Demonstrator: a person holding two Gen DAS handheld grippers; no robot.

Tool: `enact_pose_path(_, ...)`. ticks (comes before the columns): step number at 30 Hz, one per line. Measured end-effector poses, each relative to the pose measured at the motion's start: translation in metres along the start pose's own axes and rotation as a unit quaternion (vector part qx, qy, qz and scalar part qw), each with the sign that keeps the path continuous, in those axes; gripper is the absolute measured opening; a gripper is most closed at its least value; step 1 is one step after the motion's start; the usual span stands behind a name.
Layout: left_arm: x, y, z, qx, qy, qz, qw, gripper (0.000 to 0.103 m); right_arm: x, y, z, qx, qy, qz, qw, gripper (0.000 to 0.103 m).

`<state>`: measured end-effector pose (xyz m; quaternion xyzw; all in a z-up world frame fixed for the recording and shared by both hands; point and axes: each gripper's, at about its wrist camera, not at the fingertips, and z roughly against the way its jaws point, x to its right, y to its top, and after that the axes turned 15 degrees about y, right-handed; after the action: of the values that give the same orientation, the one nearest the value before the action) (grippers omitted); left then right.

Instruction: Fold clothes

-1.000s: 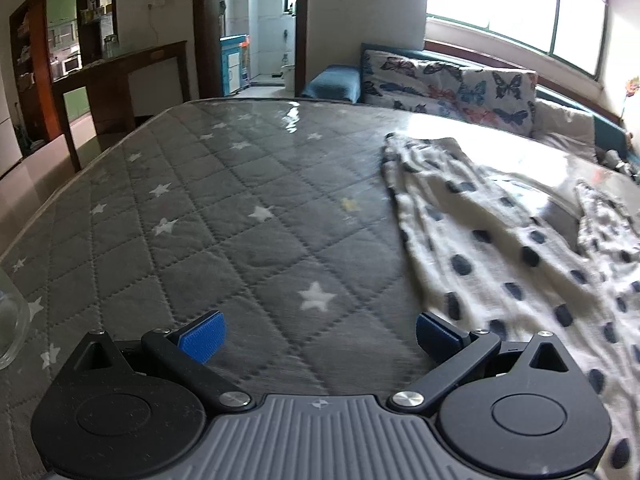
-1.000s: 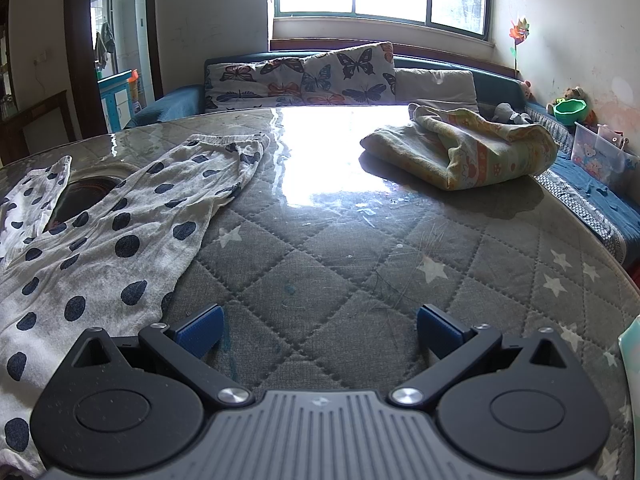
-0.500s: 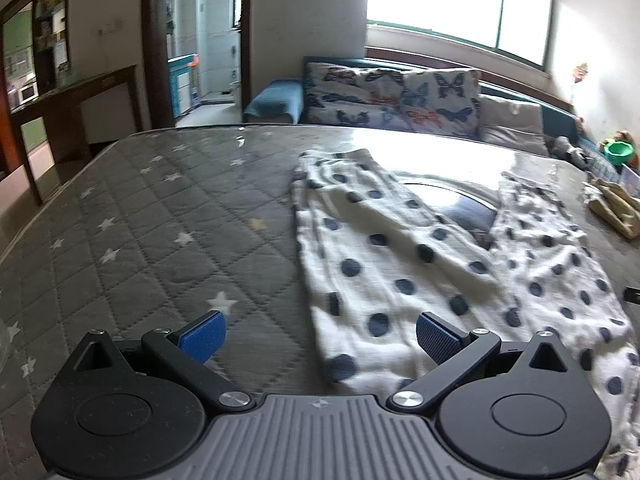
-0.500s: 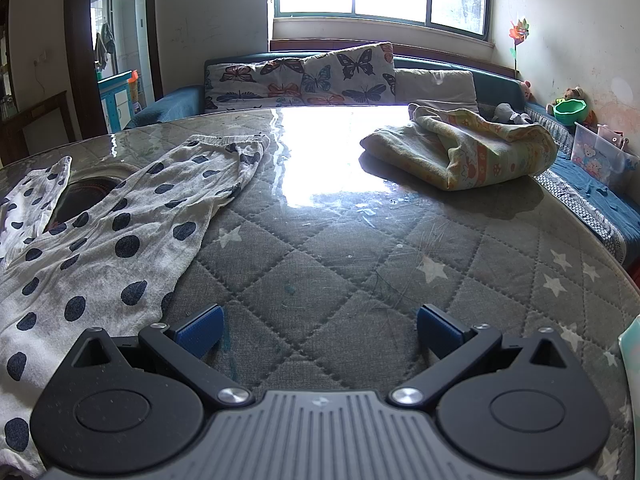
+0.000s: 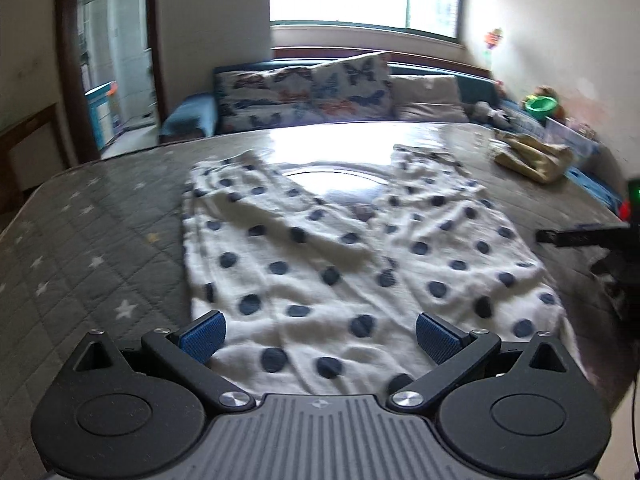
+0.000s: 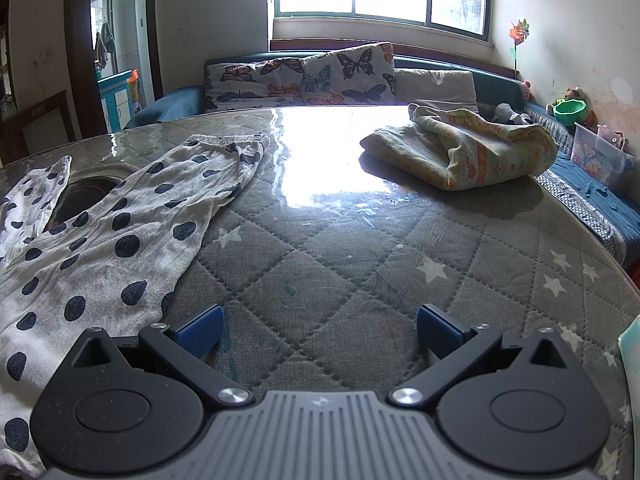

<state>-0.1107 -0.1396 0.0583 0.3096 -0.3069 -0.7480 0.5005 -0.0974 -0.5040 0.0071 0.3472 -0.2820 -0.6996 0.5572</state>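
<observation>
Trousers (image 5: 340,264) with polka dots lie flat on the quilted surface (image 6: 360,264) ahead of the left gripper (image 5: 318,330), jaws apart, left of the right gripper (image 6: 320,328), likewise agape; approach underway, waistband grasp next.

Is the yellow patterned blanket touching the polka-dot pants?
Apart. The right wrist view shows bare quilted table cover between the blanket and the pants.

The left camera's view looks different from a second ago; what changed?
The left gripper swung right, from facing the bare quilted table to facing the polka-dot pants, jaws open throughout, nothing grasped. The right gripper, open, the pants and the folded blanket stayed put.
</observation>
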Motion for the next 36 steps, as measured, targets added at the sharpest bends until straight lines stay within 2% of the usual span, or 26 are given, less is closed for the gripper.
enact_pose_path(2,0.008,-0.002,0.006,0.004,-0.018,-0.011,0.9998,0.103,0.000,0.000,0.000,0.000,-0.001,0.000,1.000,0.103)
enact_pose_path(5,0.019,-0.005,0.008,0.005,-0.027,-0.025,0.9993,0.103,0.000,0.000,0.000,0.000,0.000,-0.001,1.000,0.103)
enact_pose_path(14,0.022,-0.005,0.006,-0.016,-0.024,-0.021,0.9994,0.103,0.000,0.000,0.000,0.001,0.000,-0.001,1.000,0.103)
enact_pose_path(19,0.041,-0.006,0.018,0.000,-0.073,-0.057,0.9957,0.103,-0.001,0.000,0.000,-0.002,0.000,-0.001,1.000,0.103)
enact_pose_path(24,0.070,-0.012,0.036,0.027,-0.141,-0.119,0.9824,0.103,0.000,0.005,-0.001,-0.013,0.001,-0.004,1.000,0.103)
enact_pose_path(27,0.091,-0.017,0.045,0.044,-0.178,-0.161,0.9698,0.103,0.001,0.011,-0.002,-0.028,0.005,-0.007,1.000,0.102)
enact_pose_path(30,0.111,-0.023,0.053,0.058,-0.210,-0.199,0.9556,0.102,0.000,0.020,-0.005,-0.043,0.014,-0.004,0.999,0.096)
enact_pose_path(32,0.123,-0.028,0.055,0.061,-0.226,-0.220,0.9470,0.098,0.000,0.026,-0.008,-0.049,0.022,-0.003,0.999,0.092)
enact_pose_path(33,0.128,-0.031,0.054,0.059,-0.229,-0.230,0.9441,0.092,-0.001,0.030,-0.009,-0.051,0.029,-0.003,0.998,0.091)
enact_pose_path(36,0.142,-0.037,0.048,0.048,-0.229,-0.256,0.9380,0.083,-0.004,0.039,-0.012,-0.051,0.040,0.003,0.998,0.084)
